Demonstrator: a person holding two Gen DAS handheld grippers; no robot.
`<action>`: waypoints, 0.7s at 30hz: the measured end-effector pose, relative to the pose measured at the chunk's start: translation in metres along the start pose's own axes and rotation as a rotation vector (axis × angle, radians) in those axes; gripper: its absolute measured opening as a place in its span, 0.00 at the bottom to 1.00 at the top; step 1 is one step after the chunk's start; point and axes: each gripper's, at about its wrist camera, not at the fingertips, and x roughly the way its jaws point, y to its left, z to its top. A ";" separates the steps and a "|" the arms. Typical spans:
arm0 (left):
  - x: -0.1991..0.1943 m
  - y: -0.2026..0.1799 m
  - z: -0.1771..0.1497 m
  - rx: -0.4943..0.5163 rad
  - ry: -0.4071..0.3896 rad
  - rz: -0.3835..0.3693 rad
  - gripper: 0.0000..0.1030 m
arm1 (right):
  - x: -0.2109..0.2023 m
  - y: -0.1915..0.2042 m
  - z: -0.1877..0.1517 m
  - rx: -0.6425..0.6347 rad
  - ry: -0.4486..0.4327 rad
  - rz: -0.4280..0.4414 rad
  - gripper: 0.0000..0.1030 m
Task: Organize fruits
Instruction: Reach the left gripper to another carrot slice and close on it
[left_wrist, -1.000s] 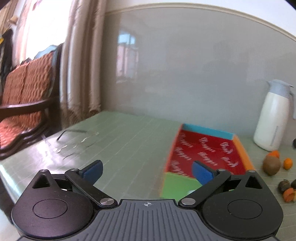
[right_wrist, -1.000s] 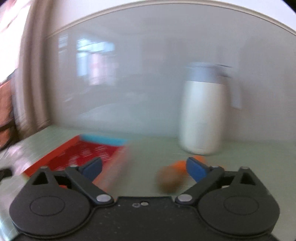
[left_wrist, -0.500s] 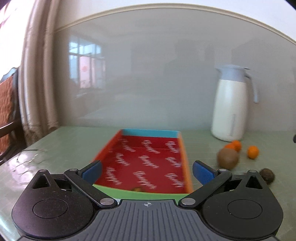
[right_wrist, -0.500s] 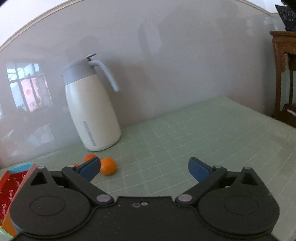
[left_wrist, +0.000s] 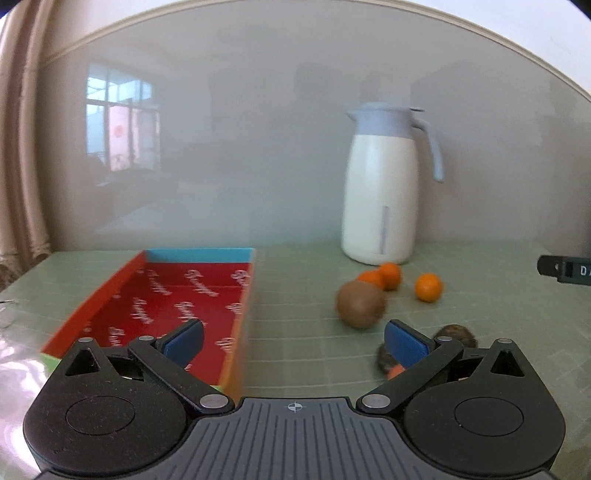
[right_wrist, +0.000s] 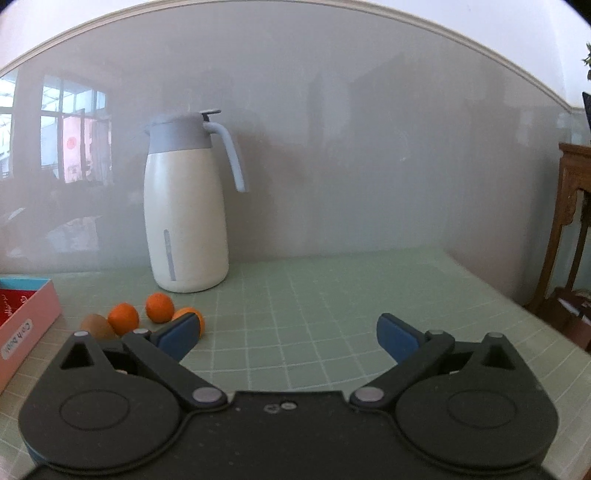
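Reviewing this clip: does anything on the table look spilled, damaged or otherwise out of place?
Nothing looks spilled or damaged. The fruit, three small oranges and a kiwi, lies loose on the green table beside the upright jug, outside the red box. Both tongs are open and hold nothing.

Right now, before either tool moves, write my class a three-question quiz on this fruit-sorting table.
1. True or false: the red box already holds an orange fruit.
2. Multiple choice: the white jug stands (a) inside the box, (b) behind the oranges, (c) on its side.
3. Fill in: both the left tool and the right tool are ____.

Key: 1 false, no orange fruit shows inside the box; the oranges and the brown kiwi lie on the table. 2 b. 3 open, holding nothing.
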 end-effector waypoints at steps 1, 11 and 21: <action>0.003 -0.005 0.000 0.009 0.005 -0.008 1.00 | 0.000 -0.003 0.000 0.004 -0.003 -0.006 1.00; 0.022 -0.044 -0.008 0.056 0.079 -0.043 0.99 | 0.003 -0.023 -0.001 0.029 0.014 -0.032 1.00; 0.038 -0.065 -0.015 0.069 0.161 -0.088 0.65 | 0.006 -0.035 -0.002 0.050 0.021 -0.044 1.00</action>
